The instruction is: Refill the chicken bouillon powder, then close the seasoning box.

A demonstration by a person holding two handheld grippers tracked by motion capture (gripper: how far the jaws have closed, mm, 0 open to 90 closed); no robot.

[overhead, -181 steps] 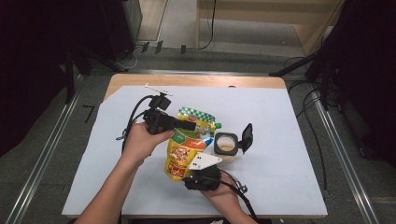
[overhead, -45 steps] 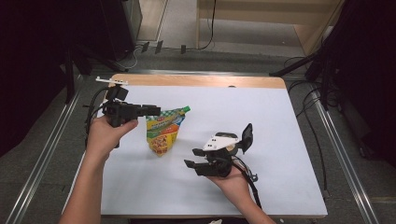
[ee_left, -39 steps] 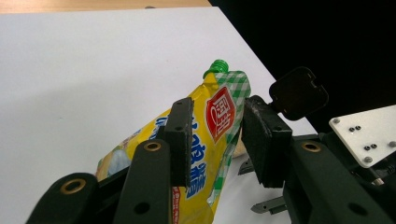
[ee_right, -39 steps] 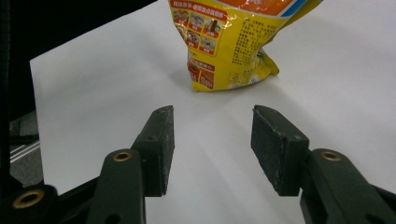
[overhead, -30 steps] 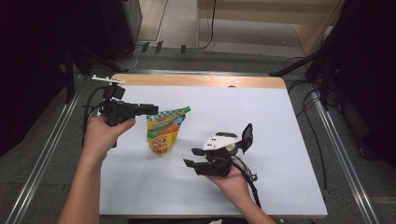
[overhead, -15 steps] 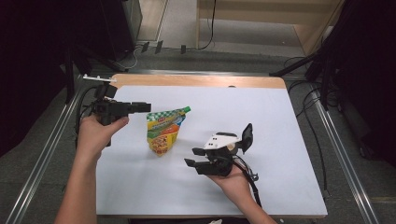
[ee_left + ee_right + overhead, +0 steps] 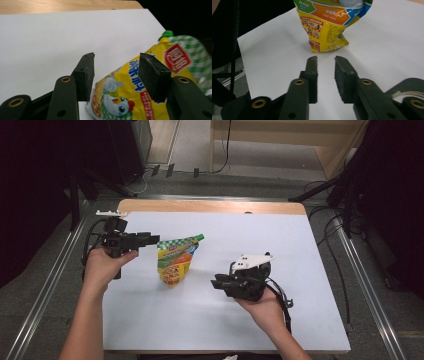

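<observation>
A yellow spouted pouch point(image 7: 176, 262) with a green cap seems to stand on its base, leaning, left of centre on the white table point(image 7: 280, 235). My left gripper point(image 7: 156, 240) is held level just left of the pouch's top. In the left gripper view its jaws point(image 7: 116, 65) have just been opening, and the pouch point(image 7: 130, 100) with its chicken print lies between and beyond the pads, unpressed. My right gripper point(image 7: 216, 283) hovers right of the pouch and points at it. Its jaws point(image 7: 325, 60) have just been closing to a narrow gap with nothing between them, short of the pouch point(image 7: 329, 27).
A wooden strip point(image 7: 210, 206) edges the table's far side. Metal rails point(image 7: 45, 290) run along both sides, and cables point(image 7: 330, 220) lie on the floor at the right. Bare white surface stretches across the table's right half and front.
My left gripper has drifted a little left and lower, and its jaws stand wider. My right gripper has lifted and pulled slightly back from the pouch. The pouch has not moved.
</observation>
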